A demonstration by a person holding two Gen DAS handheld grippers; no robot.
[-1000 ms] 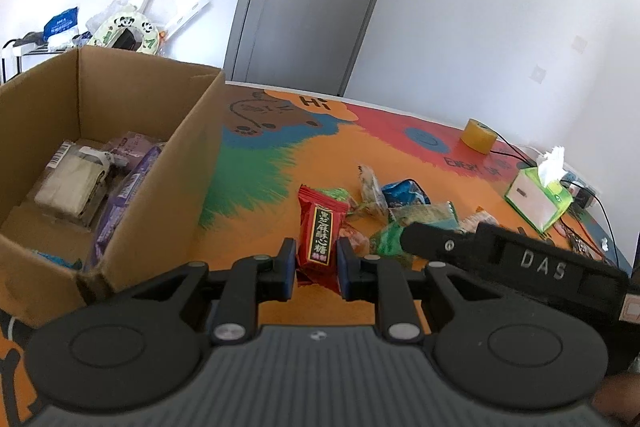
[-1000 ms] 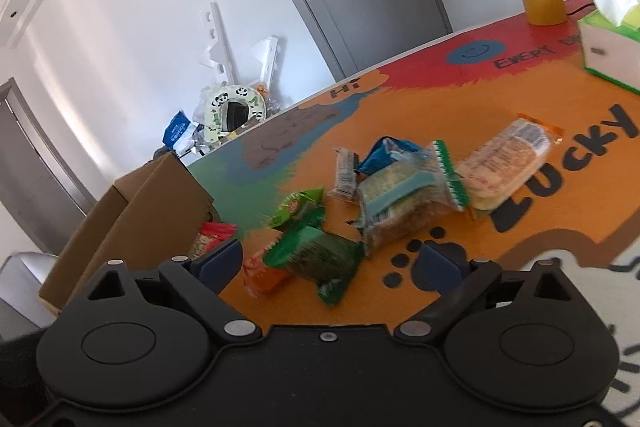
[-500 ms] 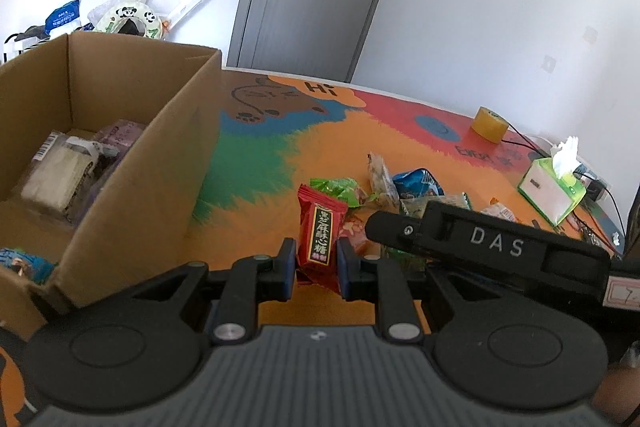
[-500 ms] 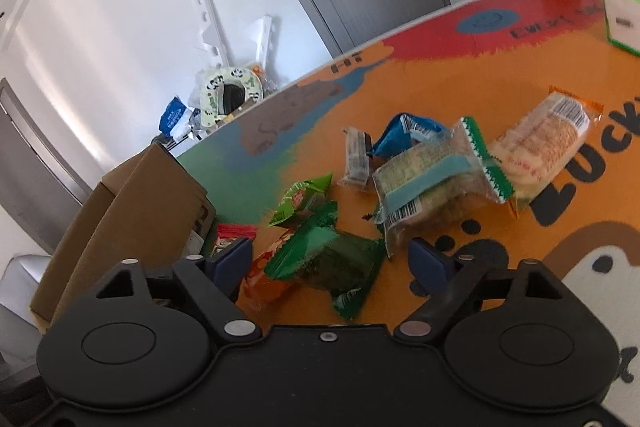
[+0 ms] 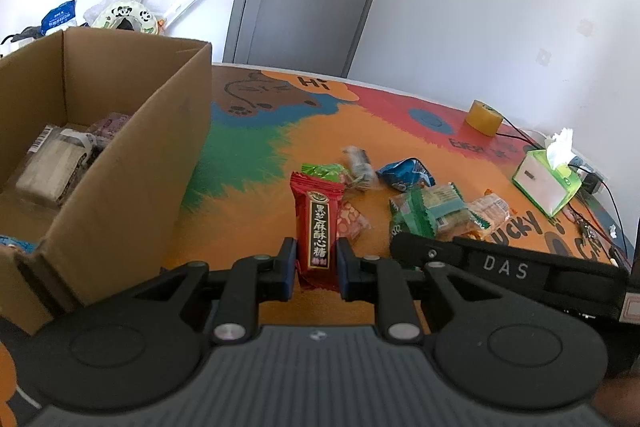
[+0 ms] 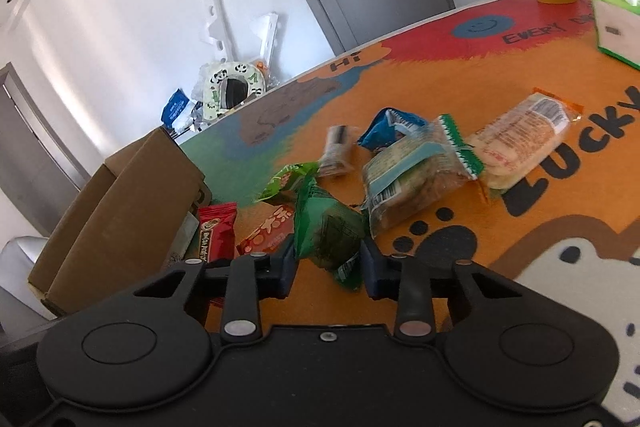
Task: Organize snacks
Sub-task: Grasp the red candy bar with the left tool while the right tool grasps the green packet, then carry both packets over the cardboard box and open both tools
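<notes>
Since a second ago the right gripper (image 6: 329,269) has narrowed from a wide spread and come down around the green packet (image 6: 327,231), whose lower end now sits between the two blue pads (image 6: 286,267); the pads look to be at its sides, though whether they already press it I cannot tell. That packet lies on the orange part of the mat (image 6: 472,75), overlapping an orange-red snack bag (image 6: 267,235) on its left and just beside a clear-wrapped cake with a green-edged seal (image 6: 416,179). Further out on the mat lie a blue bag (image 6: 390,129), a small silver-wrapped bar (image 6: 336,151), a light green bag (image 6: 286,181) and a long pale biscuit pack (image 6: 524,141). The left gripper (image 5: 317,269) is pressed together on the lower part of a red candy packet (image 5: 318,227), which stands upright between the pads, lifted off the mat, as before. To its left is the open cardboard box (image 5: 140,163), holding a clear-wrapped pale cake (image 5: 52,163) and a purple packet (image 5: 114,123). In the left view the right gripper's black body marked DAS crosses just in front of the snack pile. A green tissue box (image 5: 546,183) and a yellow tape roll (image 5: 483,111) sit well apart at the far side.
</notes>
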